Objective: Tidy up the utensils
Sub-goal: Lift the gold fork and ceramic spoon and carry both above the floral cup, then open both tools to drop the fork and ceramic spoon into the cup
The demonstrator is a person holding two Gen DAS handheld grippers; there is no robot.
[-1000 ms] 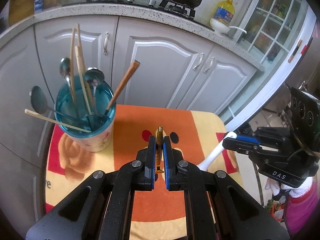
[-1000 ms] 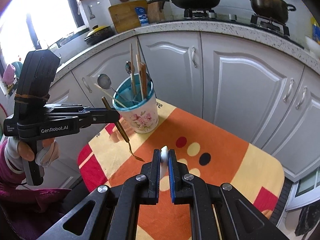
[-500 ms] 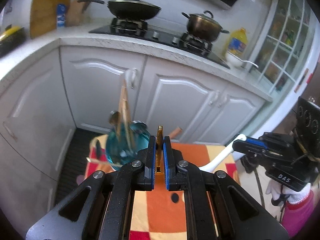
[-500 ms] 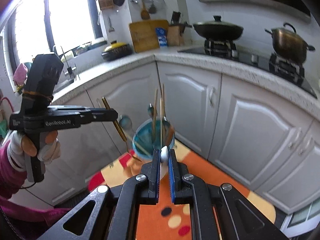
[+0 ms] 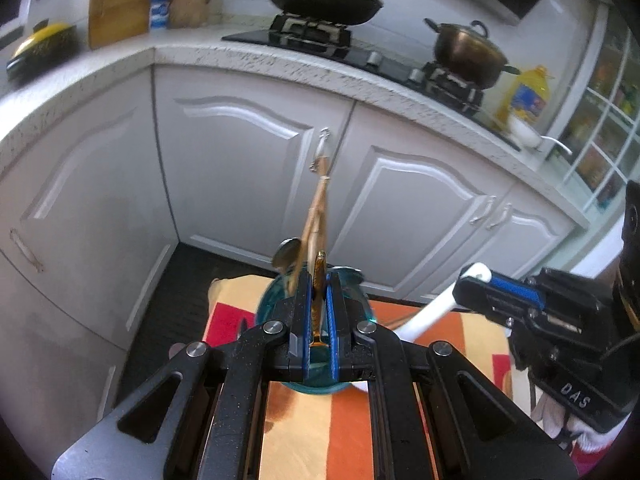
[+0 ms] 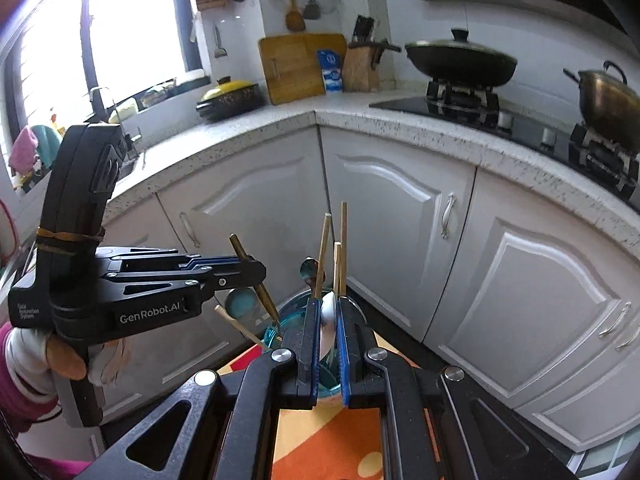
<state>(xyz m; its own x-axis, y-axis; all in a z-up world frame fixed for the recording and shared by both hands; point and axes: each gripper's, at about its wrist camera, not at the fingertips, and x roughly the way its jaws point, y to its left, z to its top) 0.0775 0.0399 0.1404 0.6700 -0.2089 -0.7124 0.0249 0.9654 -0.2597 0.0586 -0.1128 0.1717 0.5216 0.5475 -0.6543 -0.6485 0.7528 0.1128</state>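
Fingers of the left gripper clamp a gold utensil; the right gripper clamps a white spoon. White cabinets surround the orange-clothed surface. Both grippers half hide the blue cup of utensils.

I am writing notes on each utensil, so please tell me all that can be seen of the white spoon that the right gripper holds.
The white spoon looks like smooth glazed ceramic or plastic. The right gripper has its jaws shut on the handle near its rounded end, which sticks out just past them. From there the handle slants down toward the blue utensil cup. The left gripper hides the spoon's lower part, so the bowl does not show. In the right wrist view only a white sliver shows between the blue pads.
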